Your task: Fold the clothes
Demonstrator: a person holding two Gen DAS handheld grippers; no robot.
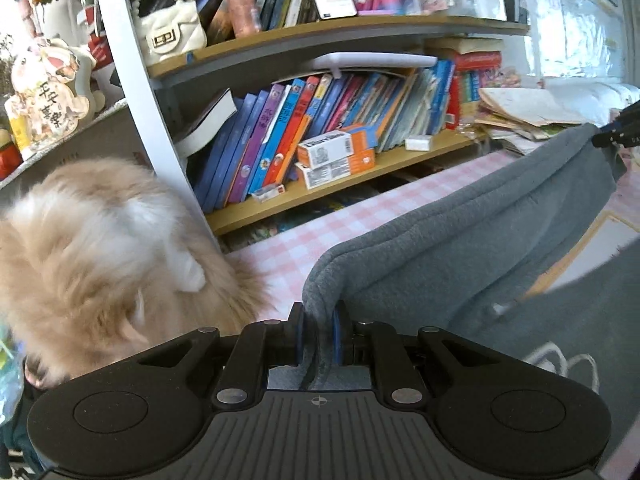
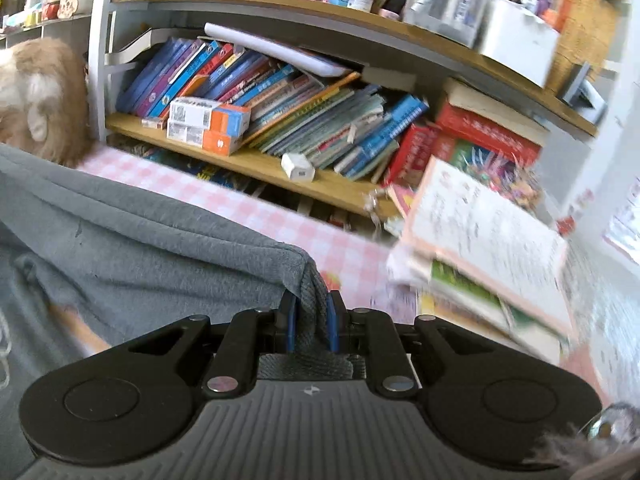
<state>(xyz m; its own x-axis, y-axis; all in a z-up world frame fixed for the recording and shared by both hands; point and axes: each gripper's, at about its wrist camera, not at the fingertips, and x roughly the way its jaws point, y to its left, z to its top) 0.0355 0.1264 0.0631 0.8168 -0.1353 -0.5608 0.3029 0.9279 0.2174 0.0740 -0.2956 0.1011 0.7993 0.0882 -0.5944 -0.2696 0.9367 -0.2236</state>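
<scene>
A grey fleece garment (image 1: 460, 232) is held up above a pink checked tablecloth (image 1: 304, 236). My left gripper (image 1: 319, 320) is shut on its near left corner, with cloth pinched between the blue pads. My right gripper (image 2: 311, 312) is shut on the other corner of the same garment (image 2: 140, 236), which stretches away to the left. The right gripper's tip (image 1: 618, 130) shows at the far right of the left wrist view, at the garment's far end. The lower part of the garment hangs below, with a white drawstring (image 1: 560, 360).
A fluffy cream cat (image 1: 104, 256) sits on the table at the left, close to the left gripper; it also shows in the right wrist view (image 2: 40, 96). A bookshelf (image 1: 320, 184) full of books stands behind. A stack of books and papers (image 2: 480, 248) lies at the right.
</scene>
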